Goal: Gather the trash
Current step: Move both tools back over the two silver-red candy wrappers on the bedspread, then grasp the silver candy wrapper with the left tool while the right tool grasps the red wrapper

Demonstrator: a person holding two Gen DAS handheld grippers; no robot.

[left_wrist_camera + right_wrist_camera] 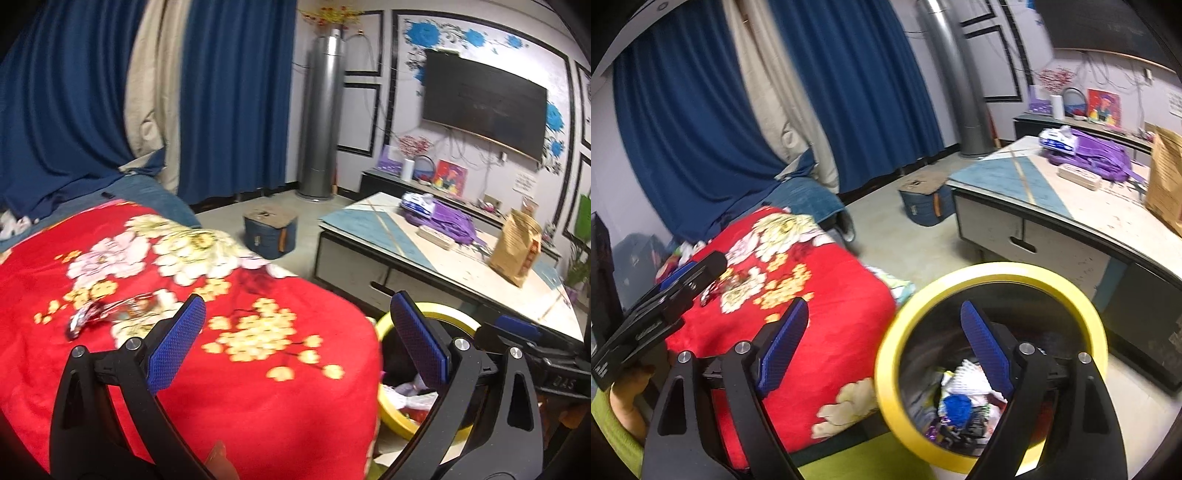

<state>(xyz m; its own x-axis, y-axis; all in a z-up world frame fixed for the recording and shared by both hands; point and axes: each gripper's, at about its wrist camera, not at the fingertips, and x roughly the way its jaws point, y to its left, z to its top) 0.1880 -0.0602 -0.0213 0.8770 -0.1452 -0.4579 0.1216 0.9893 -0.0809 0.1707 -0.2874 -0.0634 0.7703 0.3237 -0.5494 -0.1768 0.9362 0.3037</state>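
Trash blurred inside yellow-rimmed bin; both grippers wide apart, empty.

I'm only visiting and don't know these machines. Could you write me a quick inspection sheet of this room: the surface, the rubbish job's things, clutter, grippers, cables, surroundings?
Surface: red floral blanket, rumpled.
Job's things: shiny wrapper lying on the blanket; yellow-rimmed bin on the floor beside it, already holding mixed rubbish.
Clutter: purple bag and brown paper bag on the coffee table; blue box on the floor.
Grippers: left gripper open, empty; right gripper open, empty, over the bin's rim.
Cables: loose wires on the wall under the television.
Surroundings: blue curtains, grey column.
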